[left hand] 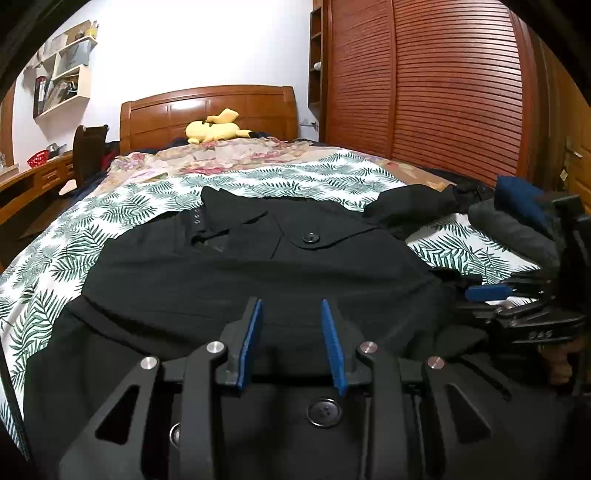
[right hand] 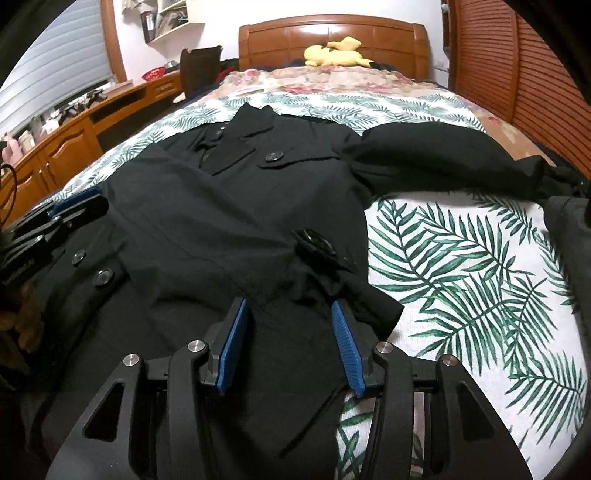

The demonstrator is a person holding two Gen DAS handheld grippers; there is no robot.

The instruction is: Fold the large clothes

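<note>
One black coat (right hand: 207, 206) lies spread face-up on the leaf-print bedspread (right hand: 461, 258), collar toward the headboard (right hand: 332, 33), hem toward the cameras. It looks like thick, soft cloth: heavy enough to sag and drag, limp rather than stiff, not slippery, with nothing fragile except the hard buttons. One sleeve (right hand: 424, 162) stretches out from the coat's shoulder toward the wardrobe side; the other cannot be made out. A belt end with a buckle (right hand: 314, 240) lies on the coat's edge near that sleeve. The best hold is judged to be the lower hem corners or side seams, pinching several layers at once.

The left gripper (left hand: 291, 339) hovers over the coat's lower front, jaws partly apart with nothing pinched. The right gripper (right hand: 288, 343) sits over the coat's hem edge beside the bedspread, jaws also partly apart and empty.

Counted: one coat, two grippers, four large buttons visible, one yellow plush toy (right hand: 336, 51) by the headboard
</note>
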